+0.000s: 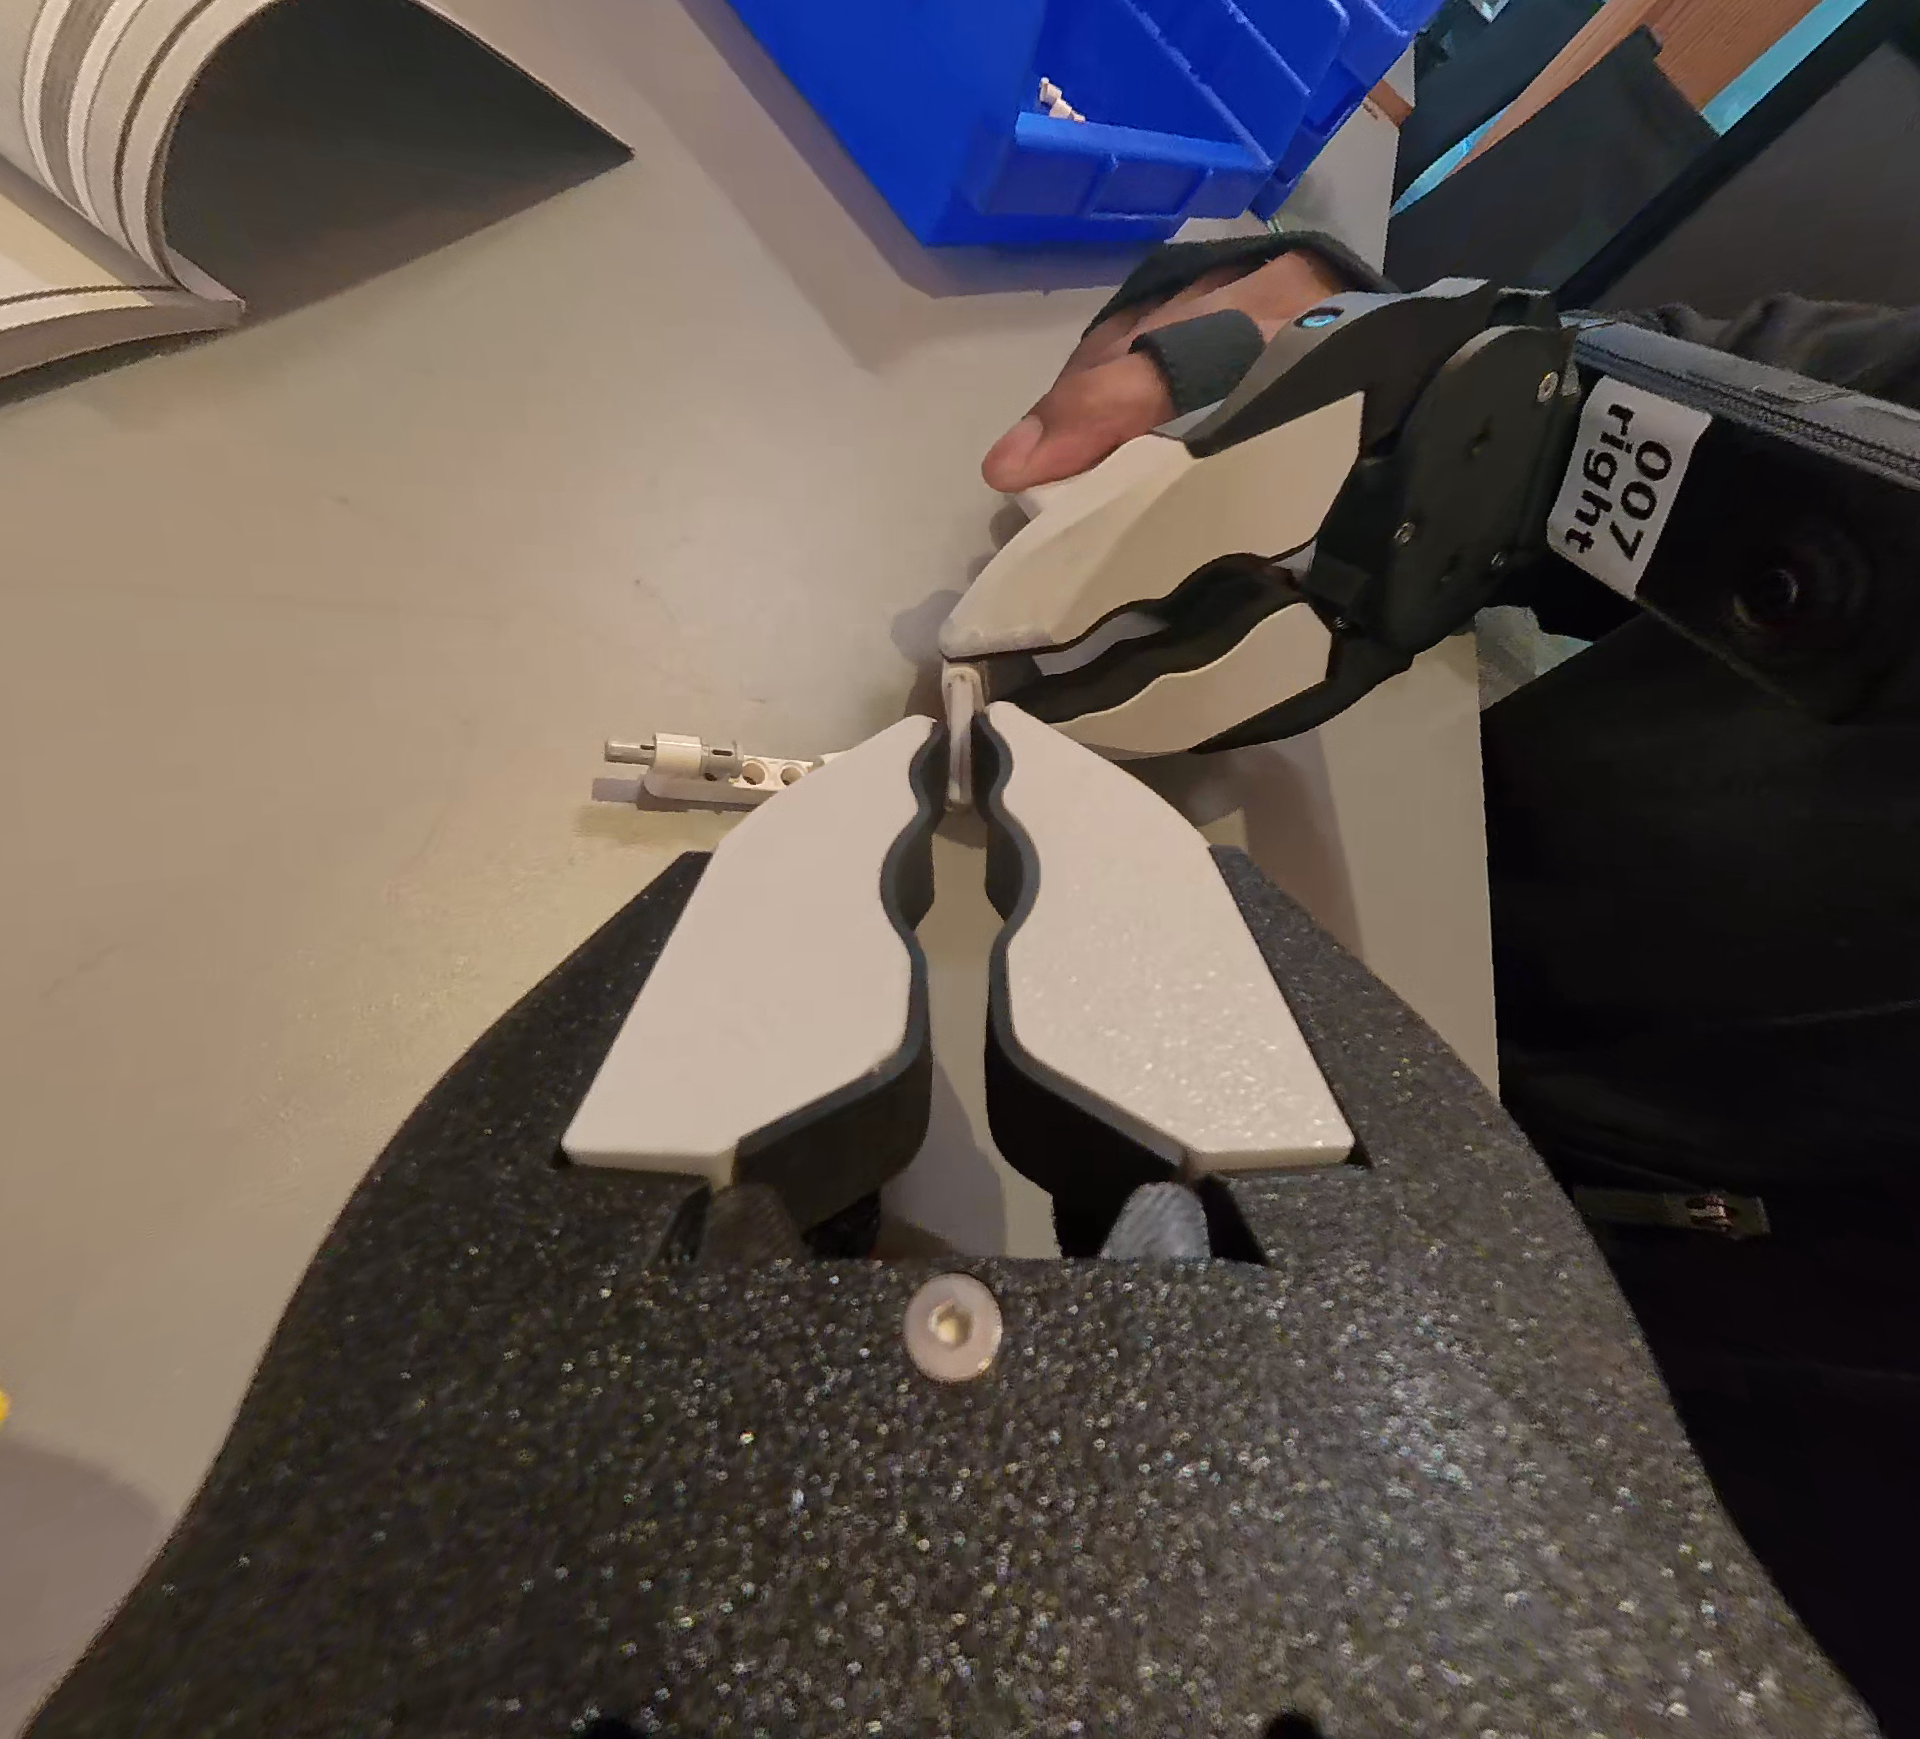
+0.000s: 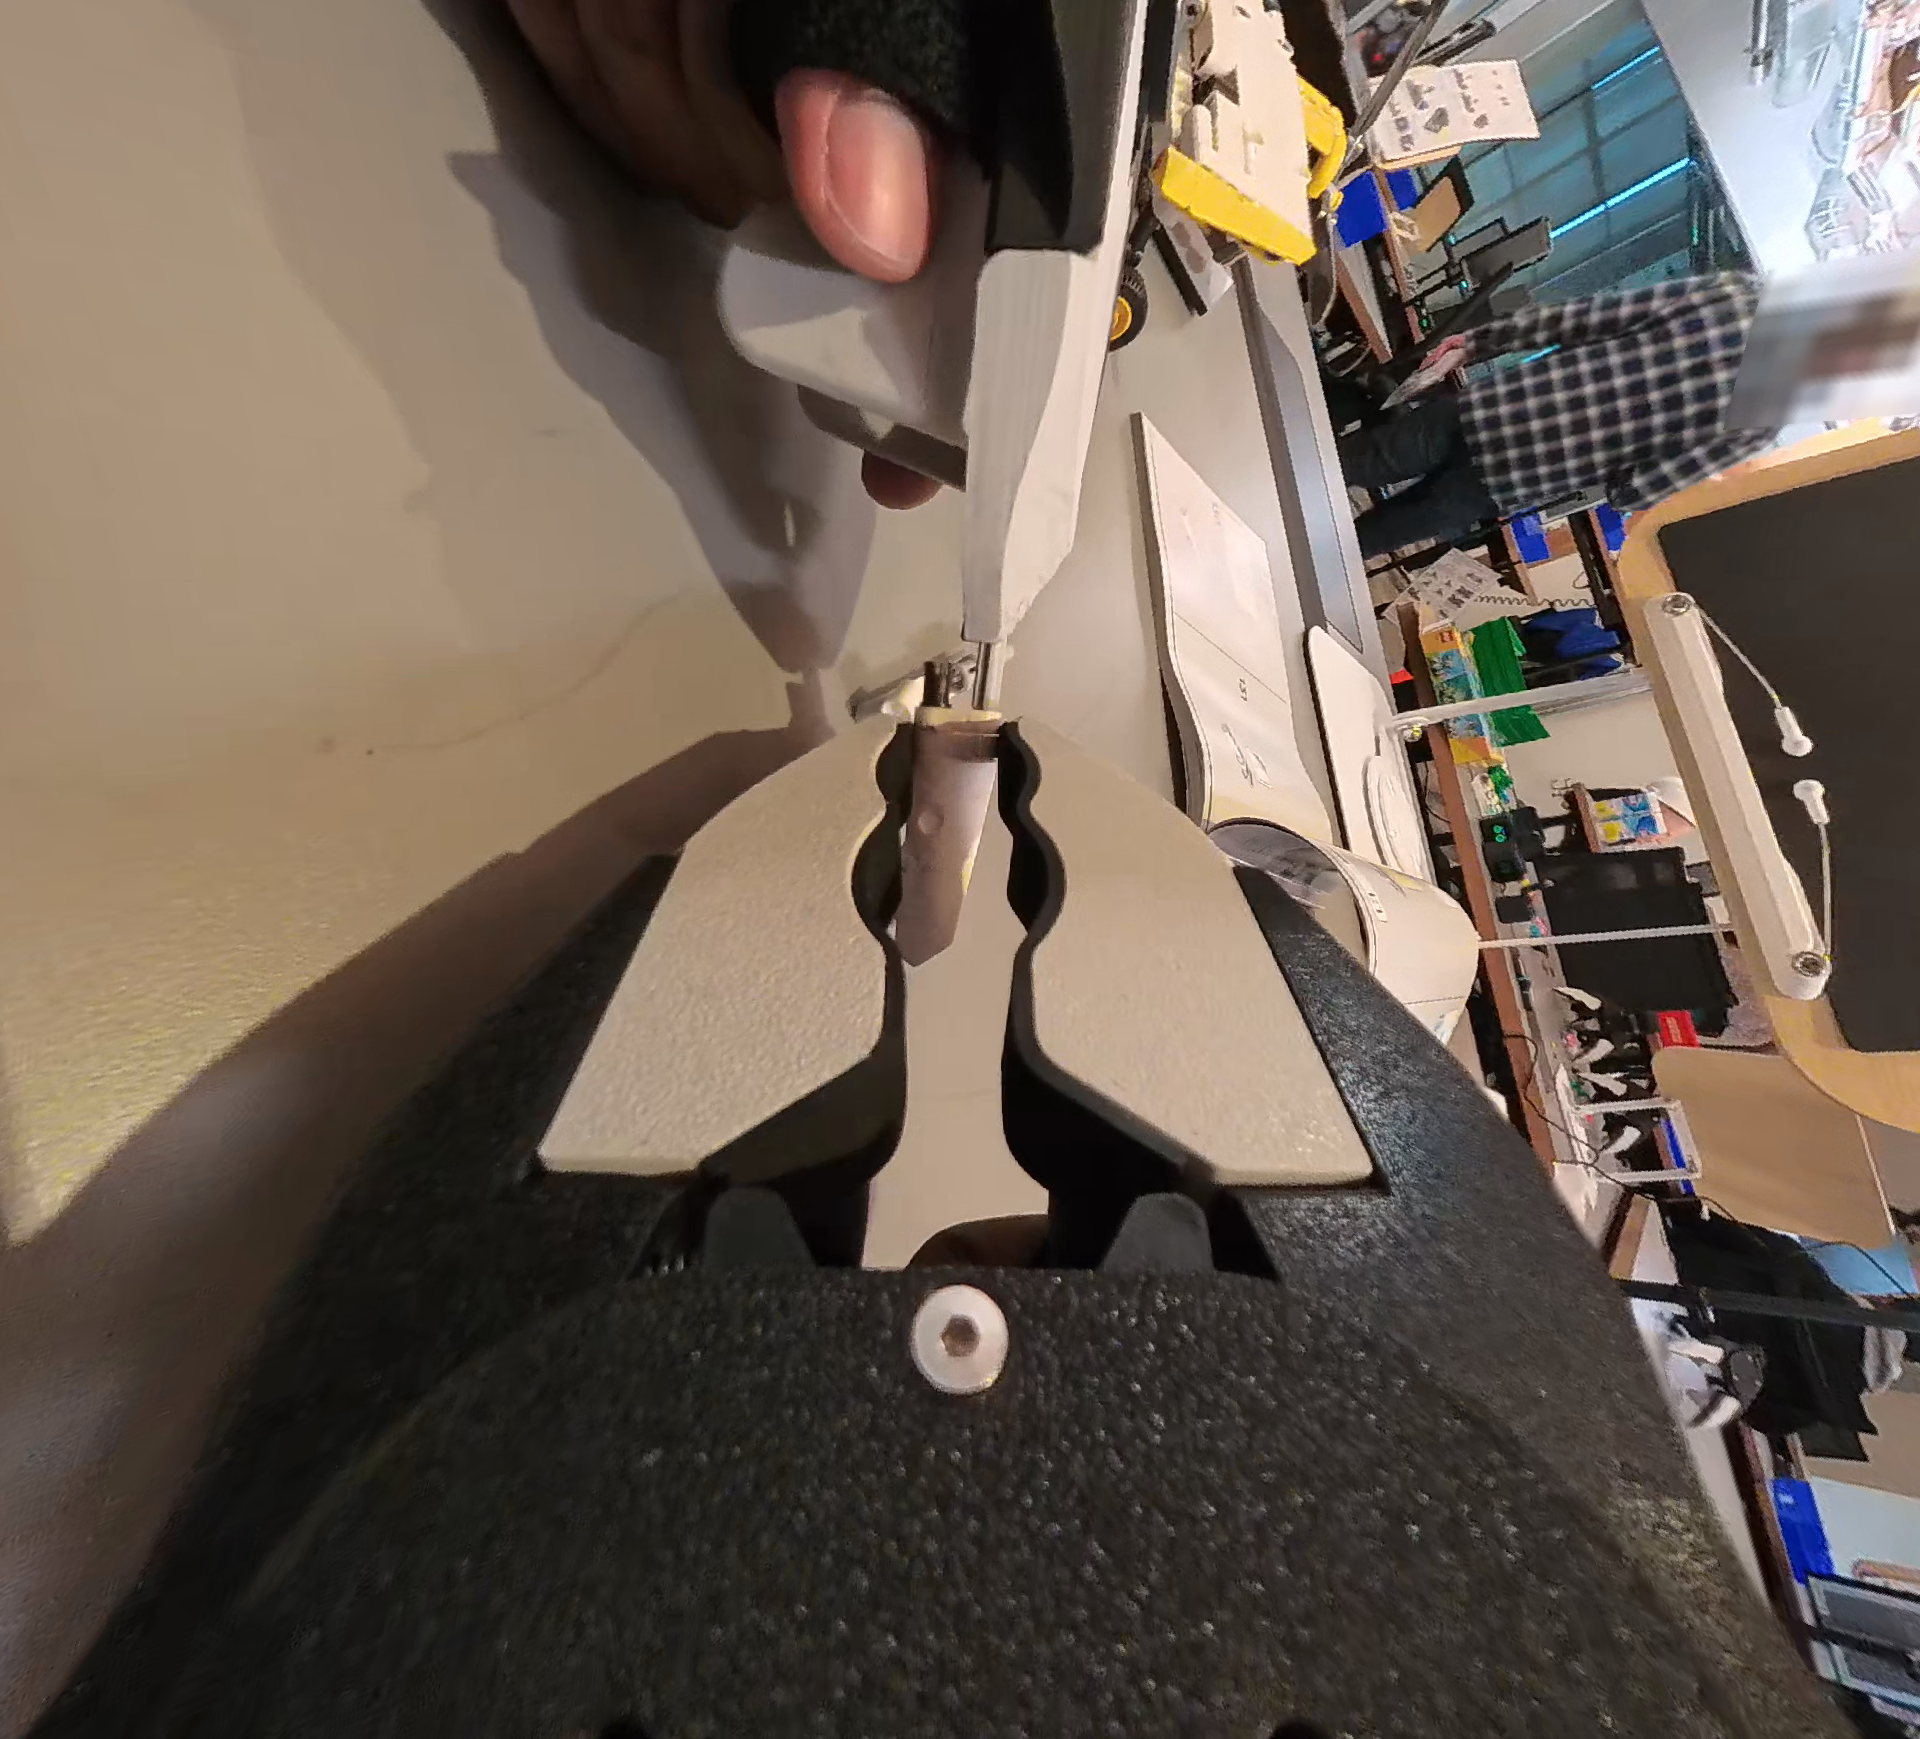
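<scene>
Both grippers clamp one small white part above the desk point(image 1: 416, 546).
Left gripper point(image 1: 961, 759) pinches the part point(image 1: 961, 733) thinly – right gripper point(image 2: 951, 754) grips it too; a twist could snap it free.

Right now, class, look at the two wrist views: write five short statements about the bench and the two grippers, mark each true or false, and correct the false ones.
1. The left gripper grips a thin white piece between its fingertips. True.
2. The storage bins at the back of the table are red. False: they are blue.
3. A white beam with holes lies on the table left of the left gripper. True.
4. The right gripper is far from the left one. False: their tips nearly meet.
5. The curled booklet lies inside a bin. False: it lies on the table.
</scene>
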`<state>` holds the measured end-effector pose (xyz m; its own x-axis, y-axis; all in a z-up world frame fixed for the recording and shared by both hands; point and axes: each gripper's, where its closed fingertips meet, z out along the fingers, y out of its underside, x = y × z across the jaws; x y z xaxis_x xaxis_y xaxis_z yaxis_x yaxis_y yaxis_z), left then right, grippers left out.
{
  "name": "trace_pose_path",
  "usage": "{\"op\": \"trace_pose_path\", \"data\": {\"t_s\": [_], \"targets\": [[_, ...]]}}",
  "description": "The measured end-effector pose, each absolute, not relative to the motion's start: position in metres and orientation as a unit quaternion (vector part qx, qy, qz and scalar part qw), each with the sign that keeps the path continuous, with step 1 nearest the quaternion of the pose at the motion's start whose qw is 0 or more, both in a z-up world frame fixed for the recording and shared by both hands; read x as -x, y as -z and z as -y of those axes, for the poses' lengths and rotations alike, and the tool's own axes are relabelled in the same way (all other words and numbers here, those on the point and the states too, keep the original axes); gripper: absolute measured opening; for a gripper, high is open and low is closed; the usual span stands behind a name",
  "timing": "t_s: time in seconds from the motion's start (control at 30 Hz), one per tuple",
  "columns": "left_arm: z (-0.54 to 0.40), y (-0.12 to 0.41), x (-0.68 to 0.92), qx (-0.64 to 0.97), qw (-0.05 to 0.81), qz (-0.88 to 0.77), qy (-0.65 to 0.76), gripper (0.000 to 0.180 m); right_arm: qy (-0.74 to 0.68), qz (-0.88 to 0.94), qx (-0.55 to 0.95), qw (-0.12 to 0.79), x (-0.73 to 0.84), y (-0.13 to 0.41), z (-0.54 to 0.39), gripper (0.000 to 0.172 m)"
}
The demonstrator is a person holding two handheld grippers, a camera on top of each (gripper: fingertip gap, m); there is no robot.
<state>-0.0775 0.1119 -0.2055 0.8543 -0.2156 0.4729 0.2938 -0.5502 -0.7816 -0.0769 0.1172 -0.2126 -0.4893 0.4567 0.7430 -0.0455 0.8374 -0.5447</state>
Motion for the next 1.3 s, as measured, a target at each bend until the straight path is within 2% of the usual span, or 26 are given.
{"op": "trace_pose_path", "data": {"t_s": [0.87, 1.3], "targets": [[-0.109, 0.198, 0.068, 0.819, 0.477, 0.018, 0.317, 0.004, -0.296, 0.814, 0.109, 0.487, 0.071, 0.205, -0.111, 0.015], [-0.112, 0.207, 0.075, 0.856, 0.483, -0.021, 0.181, 0.004, -0.272, 0.828, 0.152, 0.467, 0.077, 0.216, -0.116, 0.015]]}}
